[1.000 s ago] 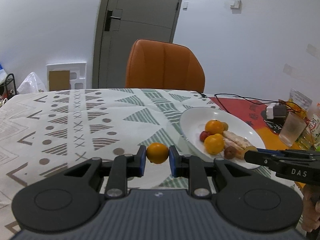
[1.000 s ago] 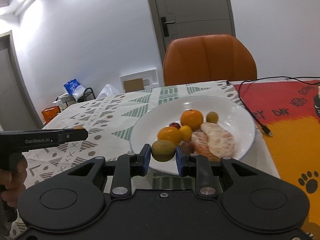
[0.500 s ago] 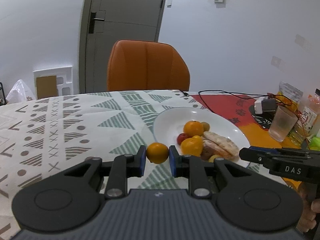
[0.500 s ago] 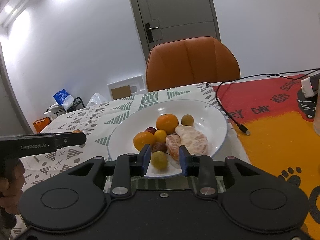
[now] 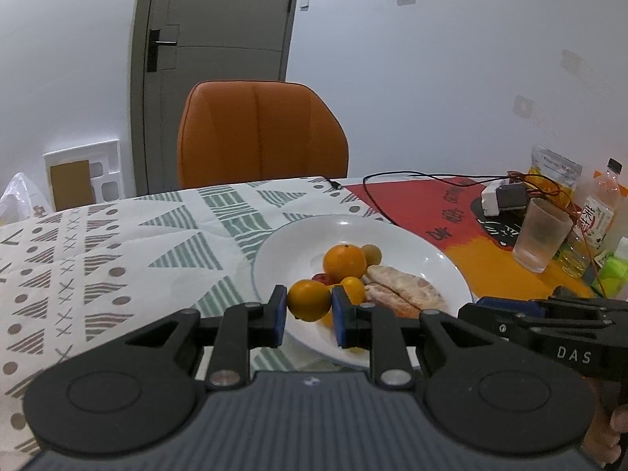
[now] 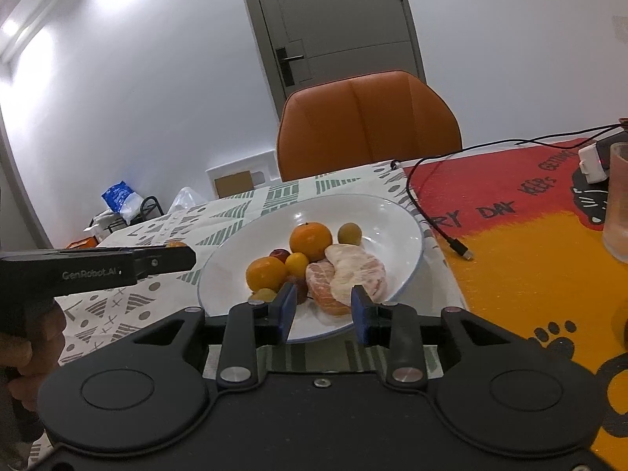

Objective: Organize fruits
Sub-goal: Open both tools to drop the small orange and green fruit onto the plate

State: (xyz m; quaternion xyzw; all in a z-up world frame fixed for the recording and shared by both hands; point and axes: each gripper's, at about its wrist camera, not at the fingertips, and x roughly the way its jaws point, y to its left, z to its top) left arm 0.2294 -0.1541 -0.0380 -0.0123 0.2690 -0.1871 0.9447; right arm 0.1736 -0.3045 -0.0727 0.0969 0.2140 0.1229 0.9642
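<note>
surface: patterned cloth (image 5: 117,243), white plate (image 5: 298,243) of fruit
room: orange chair (image 5: 261,133), grey door (image 5: 219,19)
change: your left hand-held gripper (image 5: 308,316) pinching the small orange (image 5: 309,300) now reaches the plate; your right hand-held gripper (image 6: 322,312) spread, kiwi dropped

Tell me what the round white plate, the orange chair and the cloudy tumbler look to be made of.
Round white plate: probably glazed ceramic; glossy, with bright highlights on its rim. Orange chair: seemingly leather or faux leather; smooth padded panels with stitched seams. Cloudy tumbler: frosted plastic or glass, translucent and matte; which one is unclear.
</note>
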